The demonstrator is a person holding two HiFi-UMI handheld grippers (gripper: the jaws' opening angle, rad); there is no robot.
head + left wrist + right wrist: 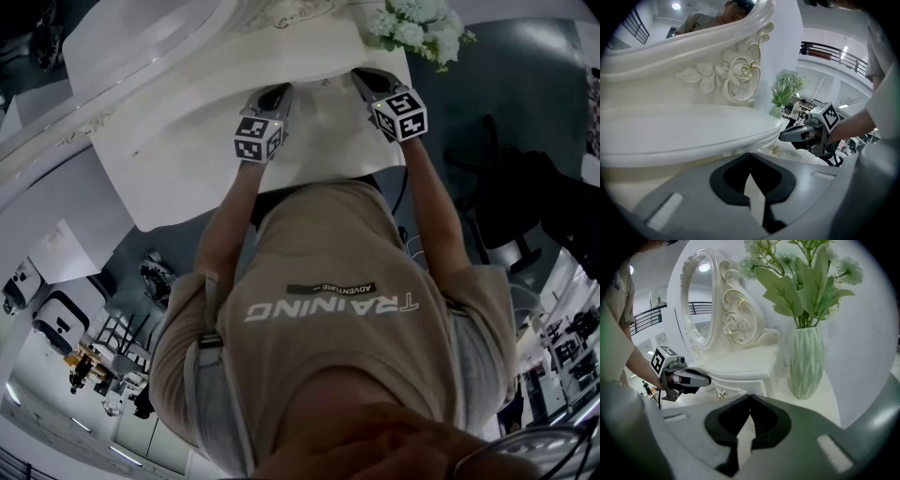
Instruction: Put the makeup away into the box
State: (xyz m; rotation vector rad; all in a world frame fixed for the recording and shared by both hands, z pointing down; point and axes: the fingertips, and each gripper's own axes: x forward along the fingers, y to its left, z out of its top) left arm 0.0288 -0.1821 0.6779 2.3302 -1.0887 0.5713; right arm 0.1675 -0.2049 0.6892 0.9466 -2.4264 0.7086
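No makeup and no box show in any view. Both grippers hover side by side over the white dressing table [187,159]. In the head view my left gripper [279,91] is at the left and my right gripper [361,77] at the right, both pointing away from me. The left gripper view has its jaws [750,155] touching at the tips with nothing between them. My right gripper's jaws [750,397] are likewise shut and empty. Each gripper appears in the other's view: the right gripper [785,136] and the left gripper [707,379].
A raised white shelf [693,126] with a carved rose panel [740,75] stands ahead. An oval mirror [698,301] rises behind it. A pale green vase [806,362] of flowers stands at the right. A small gold drawer knob [721,393] sits under the shelf.
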